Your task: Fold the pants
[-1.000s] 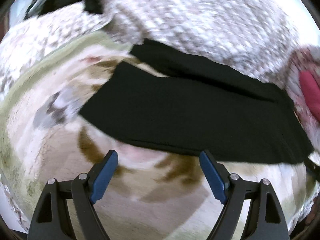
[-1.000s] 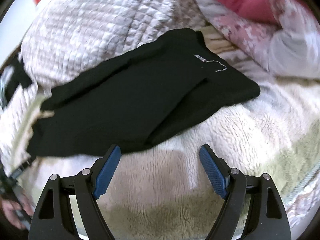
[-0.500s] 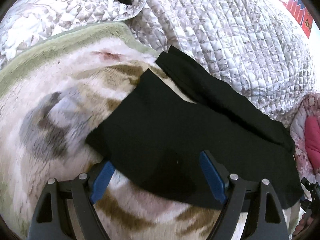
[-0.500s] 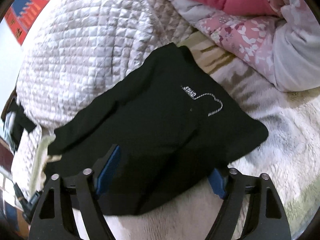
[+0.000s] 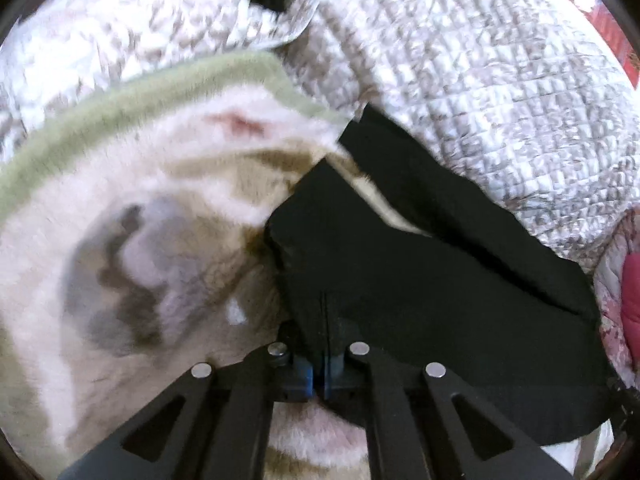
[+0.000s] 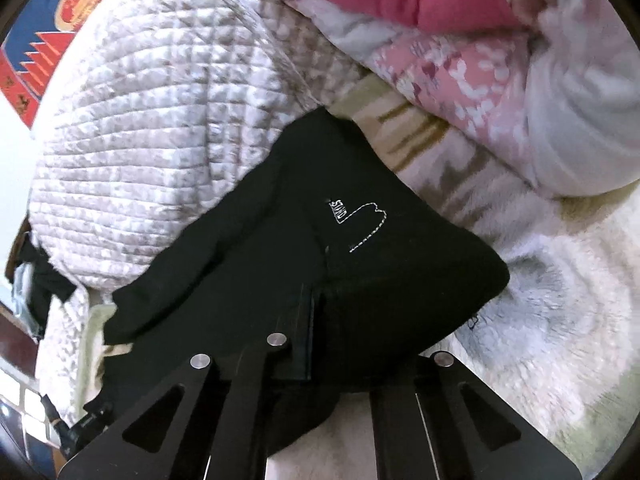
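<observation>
Right gripper (image 6: 316, 344) fingertips buried under black pants (image 6: 280, 264).

Both grippers were wide open a second ago, hovering short of the pants (image 5: 420, 280). Now the left gripper (image 5: 318, 376) is clamped on the near edge, the right gripper (image 6: 316, 344) has pinched its end too, and the fabric bunches up.

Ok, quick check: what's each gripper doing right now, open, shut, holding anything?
Left gripper: shut on the near edge of the black pants.
Right gripper: shut on the black pants.
</observation>
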### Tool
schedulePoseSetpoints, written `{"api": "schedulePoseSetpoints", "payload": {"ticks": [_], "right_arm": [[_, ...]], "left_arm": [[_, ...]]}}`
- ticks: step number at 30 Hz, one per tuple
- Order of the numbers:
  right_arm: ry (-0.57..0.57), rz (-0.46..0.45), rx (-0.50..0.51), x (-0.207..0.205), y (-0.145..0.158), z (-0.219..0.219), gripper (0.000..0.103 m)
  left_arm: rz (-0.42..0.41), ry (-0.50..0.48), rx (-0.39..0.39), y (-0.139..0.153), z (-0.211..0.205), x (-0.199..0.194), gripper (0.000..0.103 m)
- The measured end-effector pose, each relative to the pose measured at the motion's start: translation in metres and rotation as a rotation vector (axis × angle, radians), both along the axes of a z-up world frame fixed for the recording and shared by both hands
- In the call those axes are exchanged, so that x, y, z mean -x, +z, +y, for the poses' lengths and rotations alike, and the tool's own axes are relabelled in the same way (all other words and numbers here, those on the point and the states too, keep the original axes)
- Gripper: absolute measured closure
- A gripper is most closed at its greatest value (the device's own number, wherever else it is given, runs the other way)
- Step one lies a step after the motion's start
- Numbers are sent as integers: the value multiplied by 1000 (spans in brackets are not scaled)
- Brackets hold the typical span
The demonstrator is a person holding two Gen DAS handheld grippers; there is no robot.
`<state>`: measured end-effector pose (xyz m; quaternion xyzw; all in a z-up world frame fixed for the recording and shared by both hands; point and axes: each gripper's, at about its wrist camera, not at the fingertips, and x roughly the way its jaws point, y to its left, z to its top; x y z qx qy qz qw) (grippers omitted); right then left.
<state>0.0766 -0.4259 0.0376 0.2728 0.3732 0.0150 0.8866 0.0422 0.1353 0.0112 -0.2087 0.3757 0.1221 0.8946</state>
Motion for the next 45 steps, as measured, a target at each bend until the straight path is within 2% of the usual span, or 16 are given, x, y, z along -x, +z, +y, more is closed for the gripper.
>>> {"api": "schedulePoseSetpoints", "payload": {"ticks": [4, 8, 13, 18, 20, 21, 23, 25, 27, 29, 32, 35, 38, 42, 43, 45], "right_arm": [[20, -12, -2, 27, 20, -3, 99], [9, 21, -22, 61, 21, -14, 99], [-4, 100, -18, 97, 1, -22, 99], [1, 137, -2, 95, -9, -22, 98], [6, 128, 10, 100, -4, -22, 98], [8, 127, 14, 102, -4, -22, 96], [-3, 136, 9, 109, -2, -25, 79], [-38, 149, 42, 117, 4, -26, 68], [-77, 125, 94, 126, 17, -28, 65], [-129, 73, 205, 137, 35, -29, 64], [-113, 1, 306, 138, 54, -17, 64], [-49, -57, 401, 131, 67, 8, 64], [14, -74, 440, 122, 64, 26, 64], [-12, 72, 489, 108, 35, 19, 64], [-73, 126, 492, 108, 28, 7, 64], [-171, 134, 437, 114, 33, -12, 64]], "left_arm": [[-41, -28, -23, 28, -3, 25, 99], [-50, -41, -18, 40, -5, 62, 99], [3, -57, -37, 23, -11, 101, 99], [99, -50, -25, -2, -10, 101, 99], [85, -42, -37, 3, -11, 108, 98], [80, -38, -52, 5, -12, 113, 98], [85, -30, -62, 6, -12, 120, 96], [108, 1, -78, 6, -9, 125, 94], [87, 33, -86, 14, -4, 133, 94], [55, 44, -128, 25, -5, 136, 94], [-4, -28, -146, 41, -20, 128, 90], [-29, -152, -123, 42, -47, 108, 73], [-13, -266, -116, 26, -75, 92, 72], [102, -287, -96, -8, -84, 76, 72], [93, -295, -96, -10, -83, 77, 72], [85, -288, -130, -7, -81, 80, 72]]}}
